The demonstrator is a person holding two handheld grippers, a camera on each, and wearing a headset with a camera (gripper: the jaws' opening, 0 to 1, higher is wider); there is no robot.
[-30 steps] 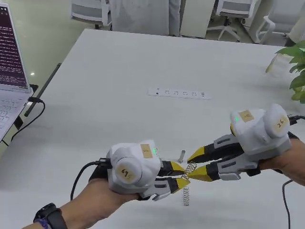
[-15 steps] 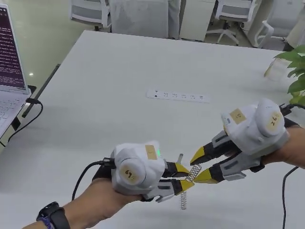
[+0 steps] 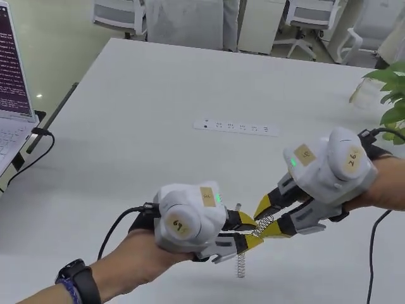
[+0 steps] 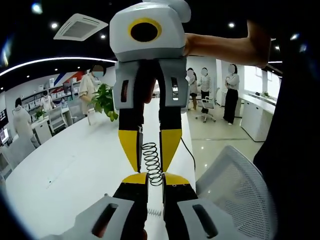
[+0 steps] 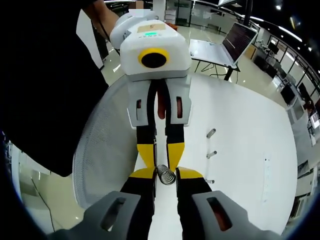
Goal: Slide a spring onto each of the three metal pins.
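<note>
A metal spring (image 3: 262, 226) hangs in the air between the two grippers, above the white table (image 3: 158, 114). My left gripper (image 3: 248, 229) is shut on its near end, and my right gripper (image 3: 264, 220) faces it tip to tip and grips the same spring. In the left gripper view the spring (image 4: 151, 161) runs from my own tips (image 4: 155, 179) up between the right gripper's jaws. The right gripper view shows the spring (image 5: 166, 175) end-on, with three short pins (image 5: 212, 154) on the table beyond. A second spring (image 3: 240, 263) lies below, and one pin (image 3: 238, 208) stands behind.
A white power strip (image 3: 235, 127) lies mid-table. An open laptop (image 3: 9, 95) with a black cable (image 3: 38, 152) sits at the left edge, and a green plant (image 3: 392, 95) at the right. Office chairs stand beyond the far edge.
The right gripper's jaws have narrowed onto the spring and the two grippers have drawn closer together. The spring on the table has not moved.
</note>
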